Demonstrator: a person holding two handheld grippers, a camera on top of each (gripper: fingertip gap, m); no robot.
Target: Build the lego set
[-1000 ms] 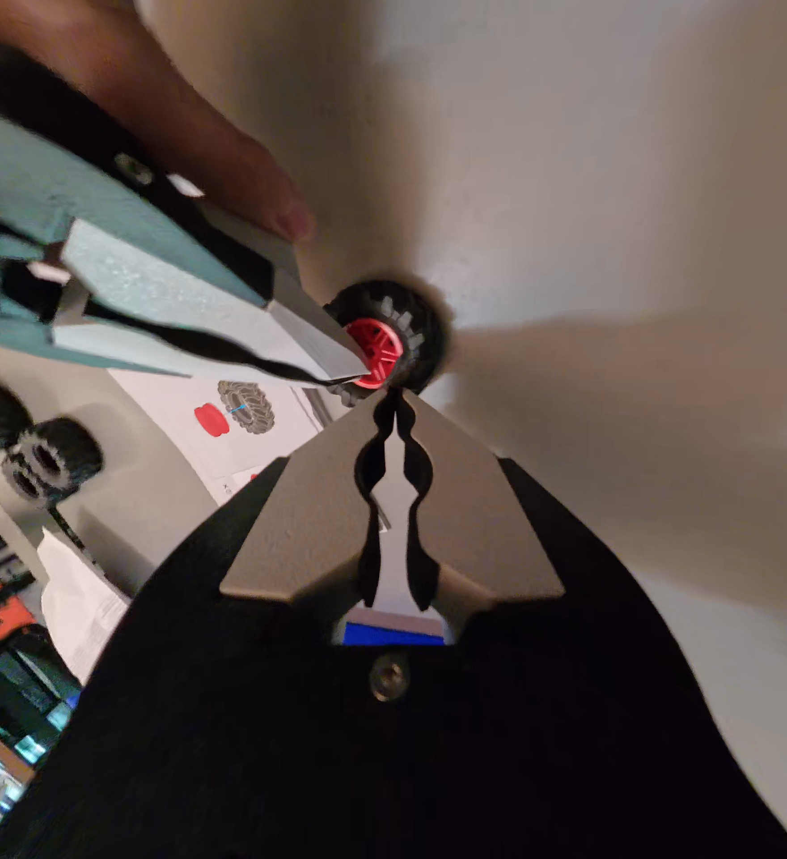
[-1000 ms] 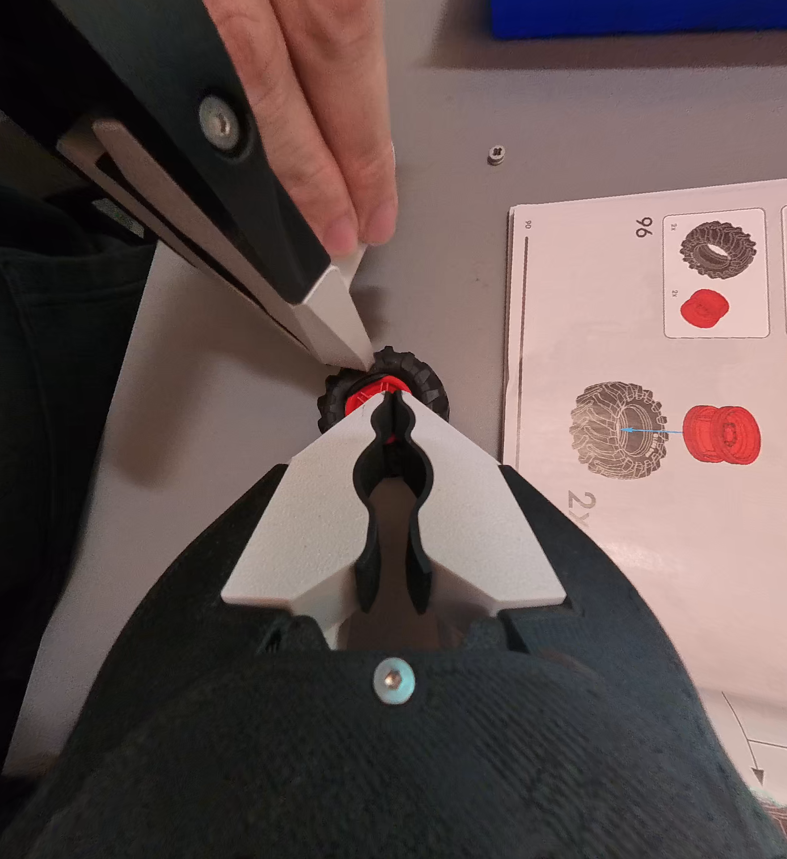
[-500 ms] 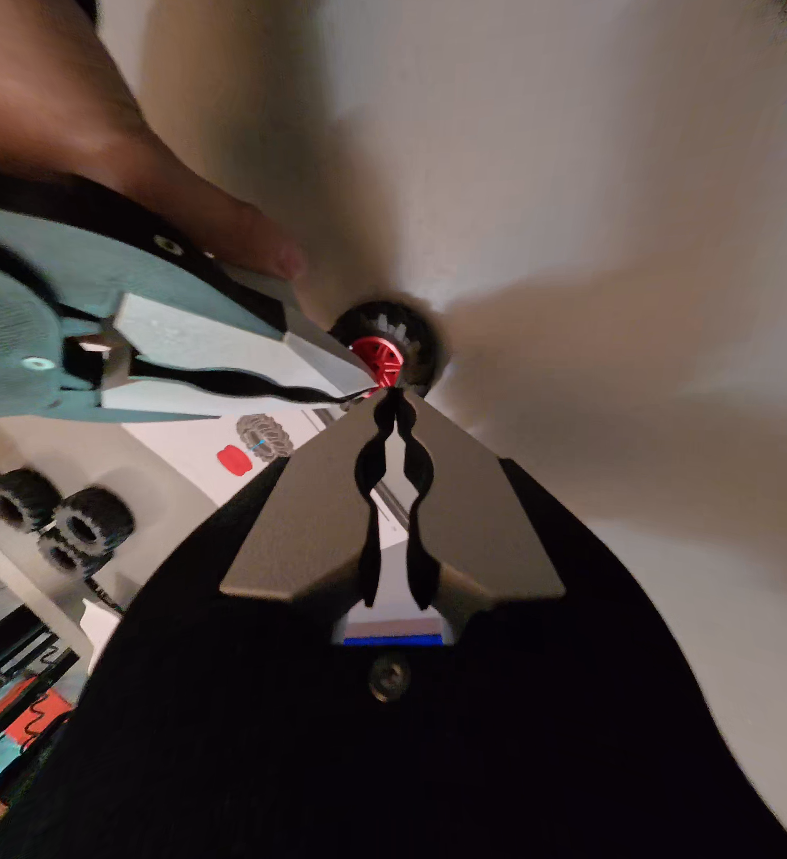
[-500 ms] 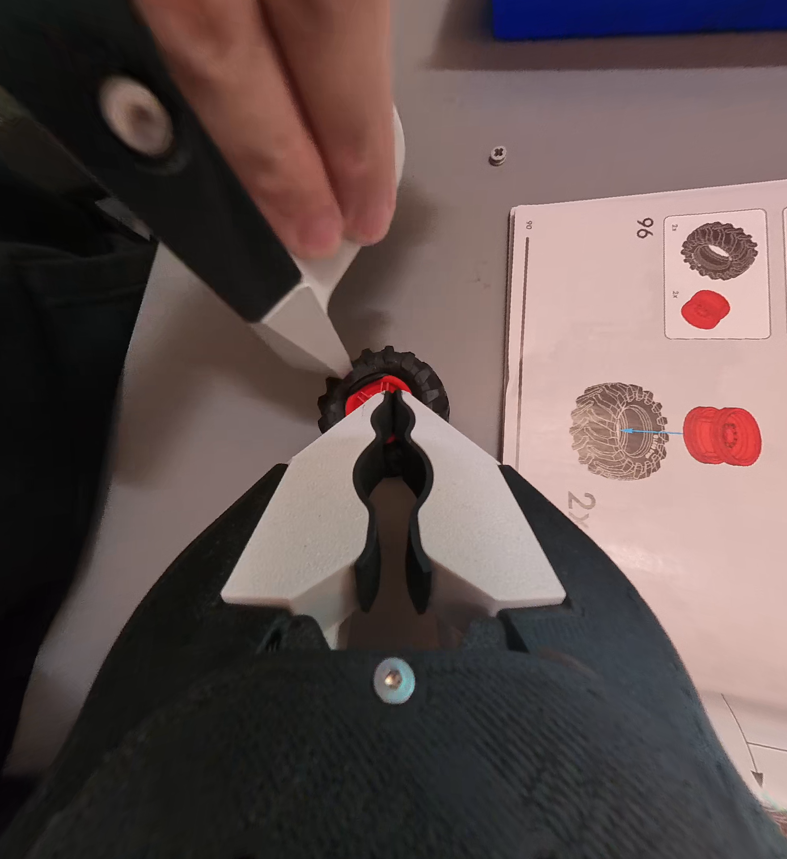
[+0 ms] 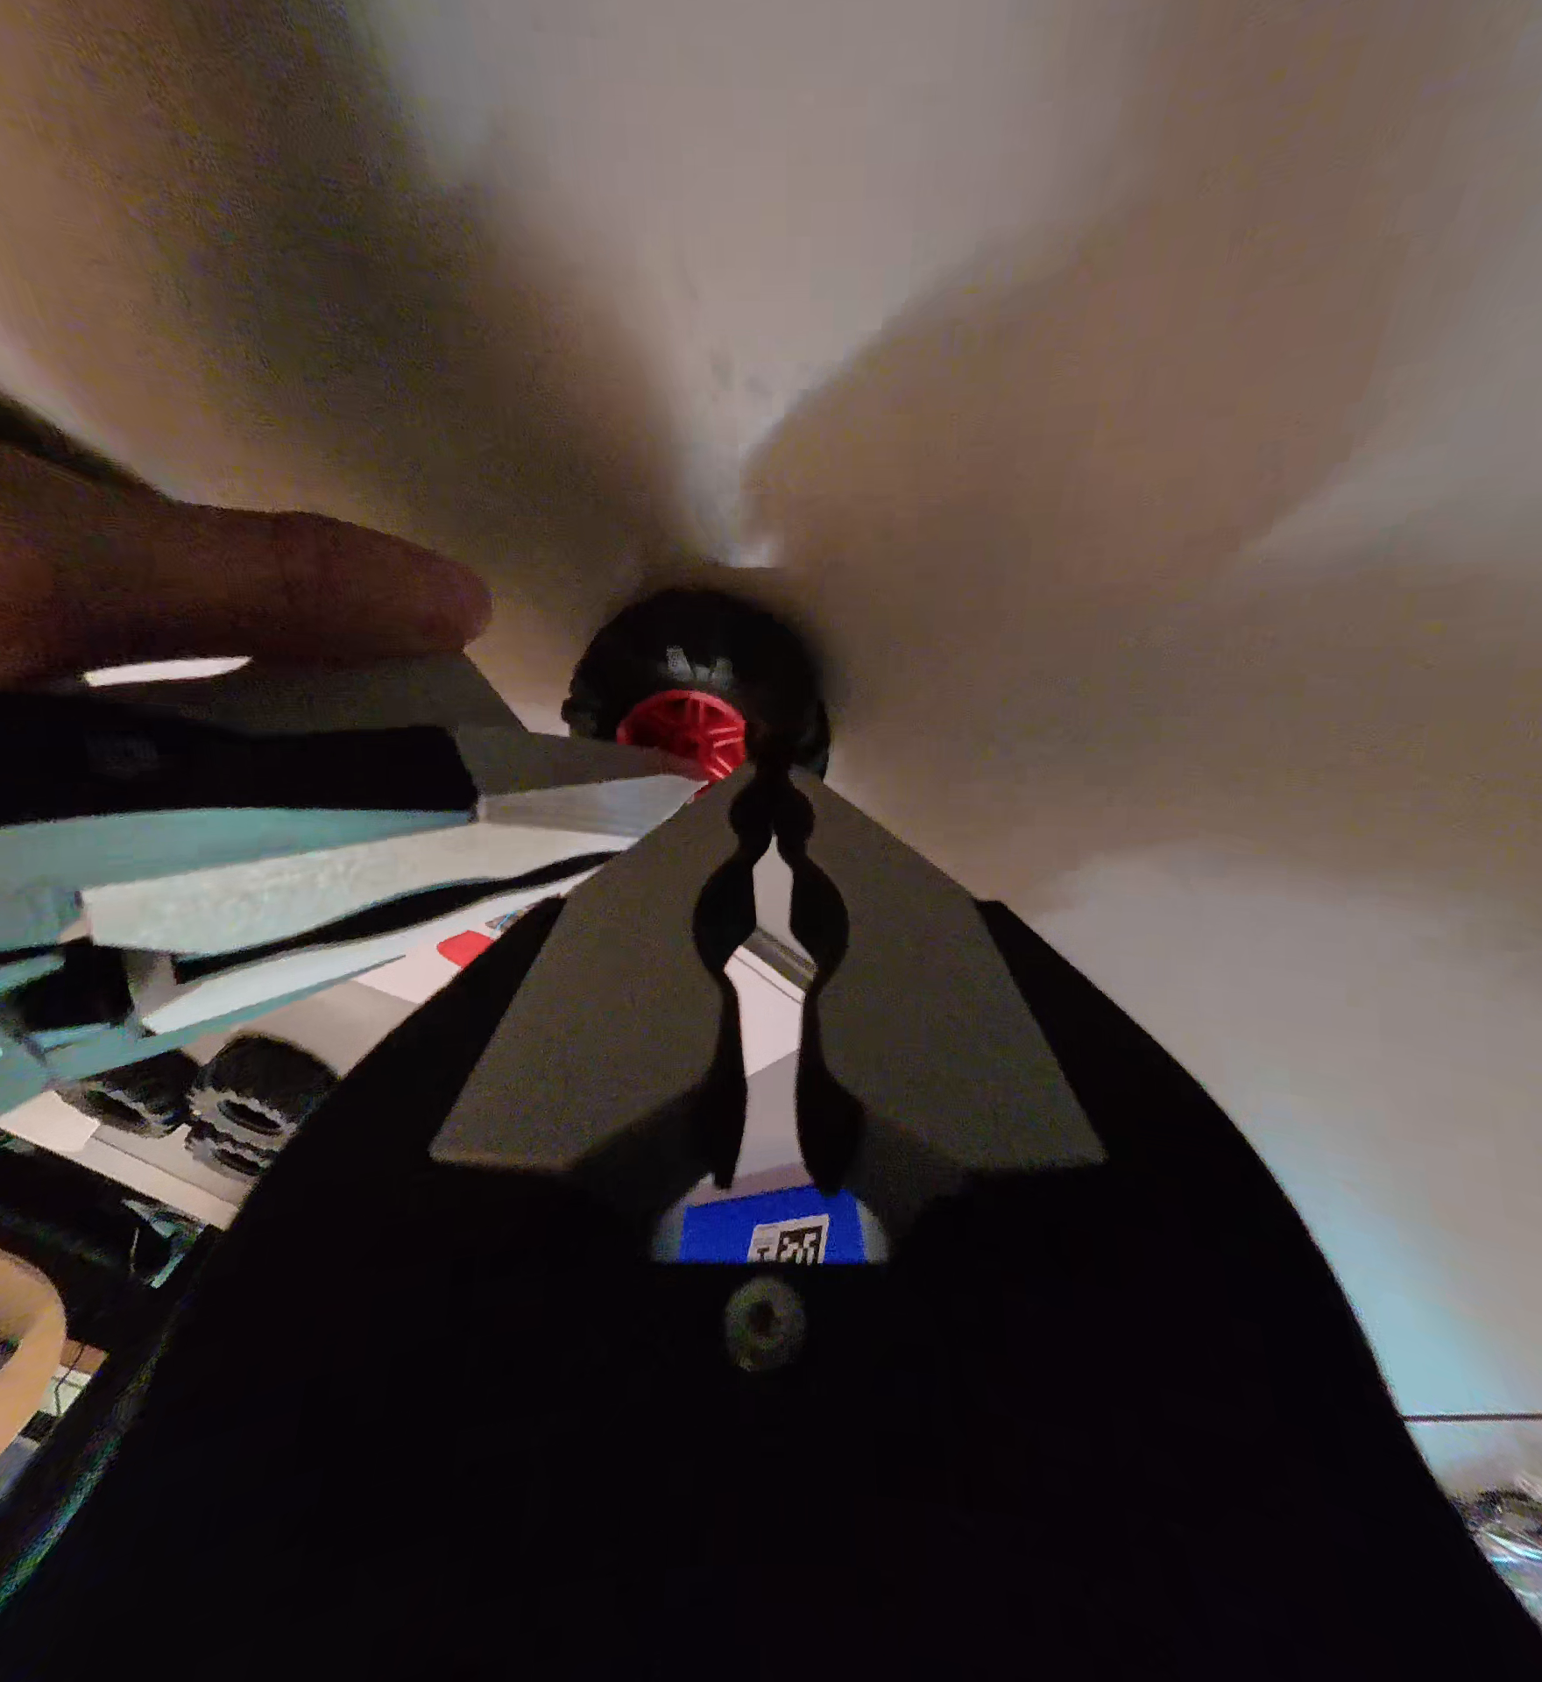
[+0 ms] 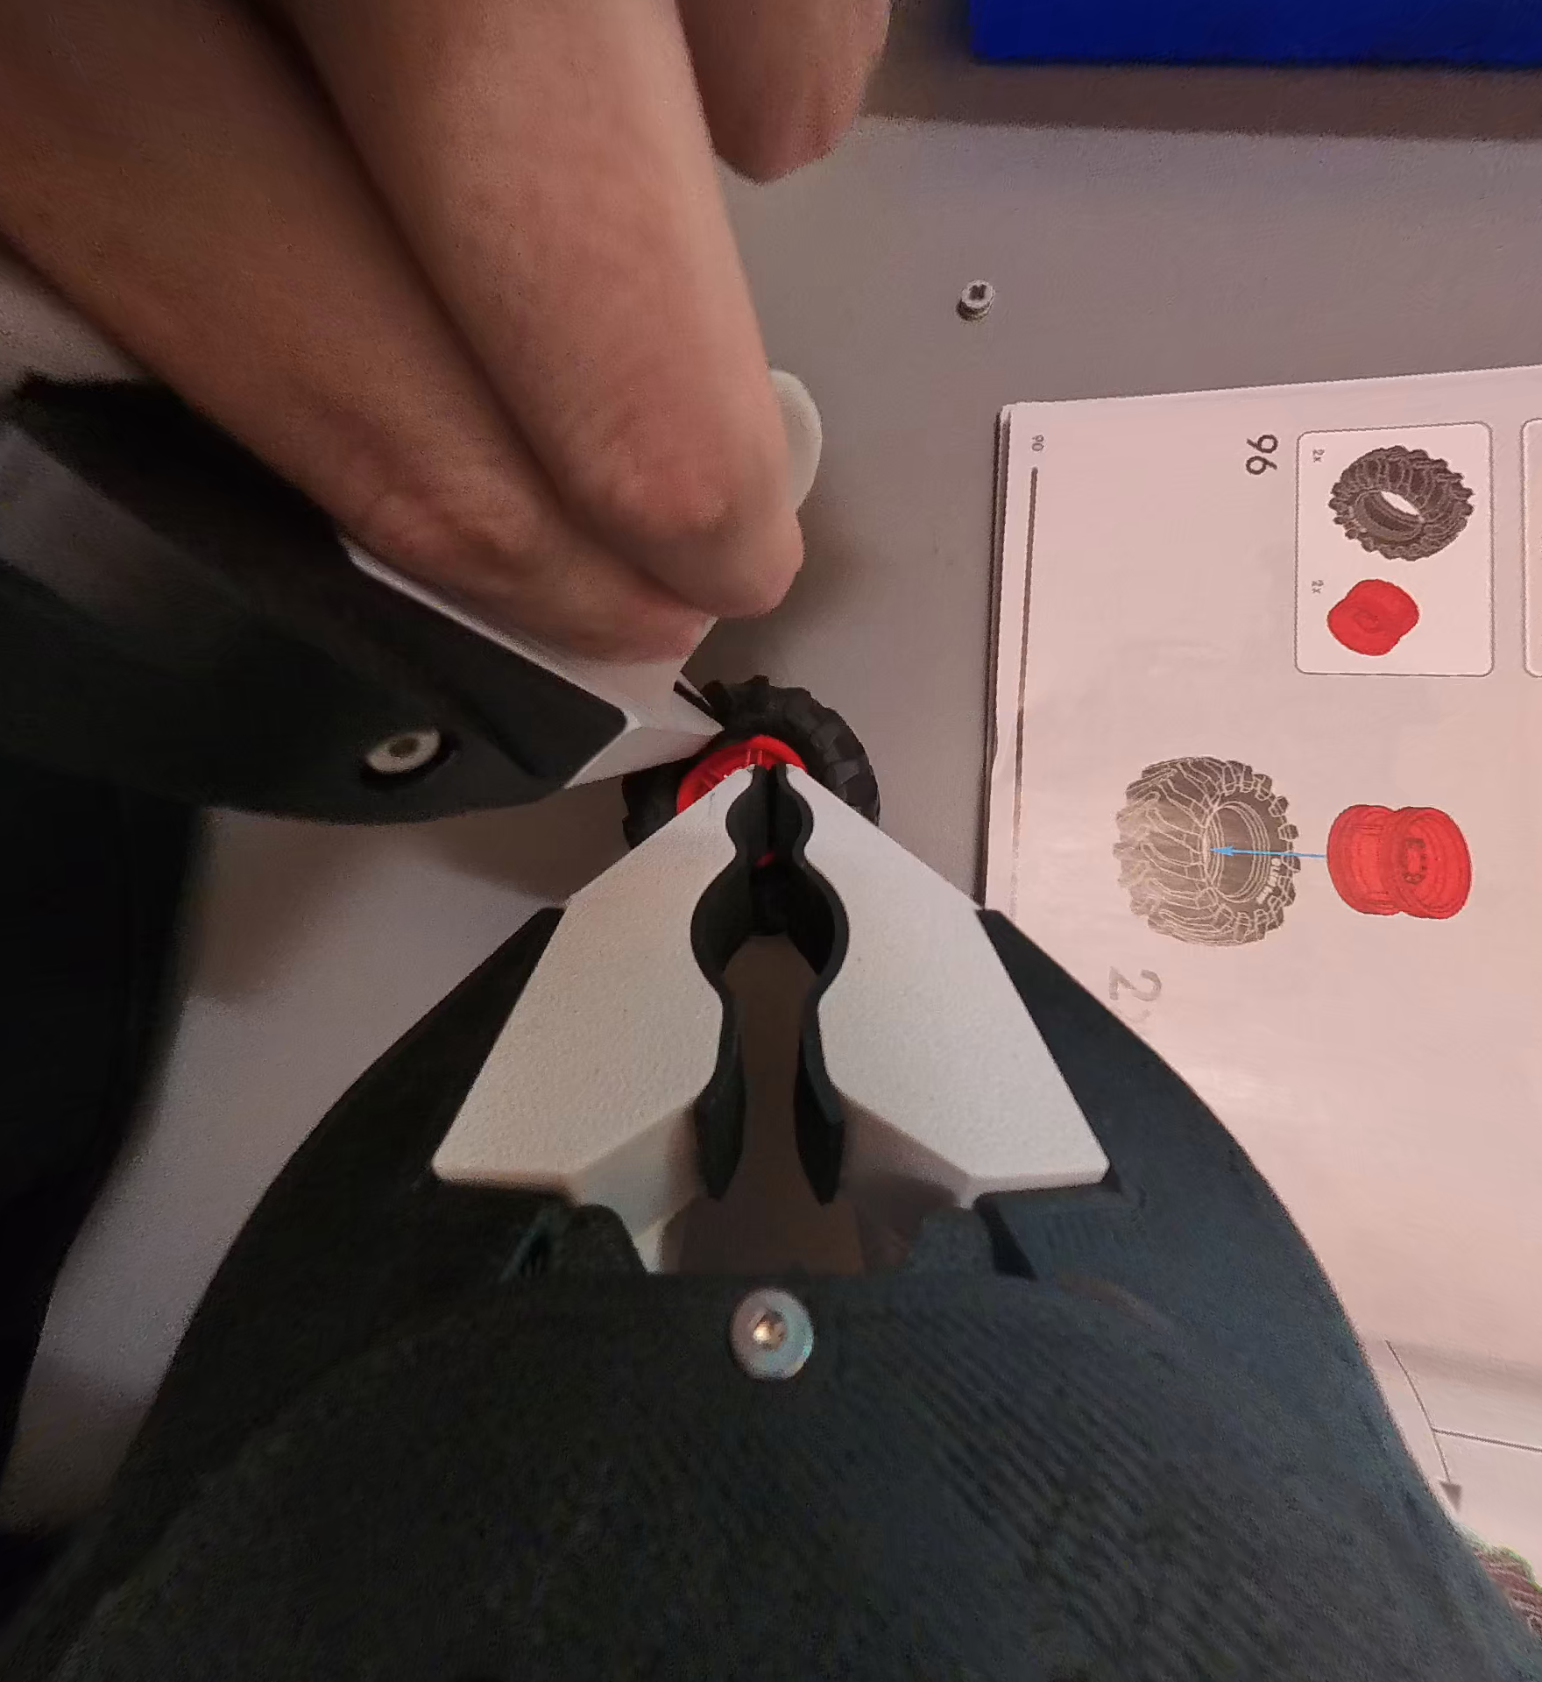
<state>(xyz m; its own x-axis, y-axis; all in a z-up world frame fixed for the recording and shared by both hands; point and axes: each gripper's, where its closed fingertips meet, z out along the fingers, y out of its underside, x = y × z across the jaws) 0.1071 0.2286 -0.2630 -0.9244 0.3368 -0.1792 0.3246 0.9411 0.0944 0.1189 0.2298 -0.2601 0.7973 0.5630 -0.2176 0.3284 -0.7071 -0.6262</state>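
Wheel (image 6: pixel 754 774), black tyre with red hub, is held above the table (image 6: pixel 1113 255) beside the booklet (image 6: pixel 1295 819). Its hub is pinched by the closed right gripper (image 6: pixel 767 774). The left gripper (image 5: pixel 767 774) is closed at the hub edge; grip cannot be confirmed.

Tyre (image 6: pixel 826 742) looks matt black rubber w/ knobbly tread, hub (image 6: pixel 735 763) glossy red ribbed plastic, right gripper (image 6: pixel 765 774) fingers (image 6: pixel 913 1019) grainy matt pale plastic w/ coarse dark body & shiny metal screw (image 6: pixel 769 1335), booklet (image 6: pixel 1295 1047) smooth paper, table (image 6: pixel 1113 246) smooth matt grey.
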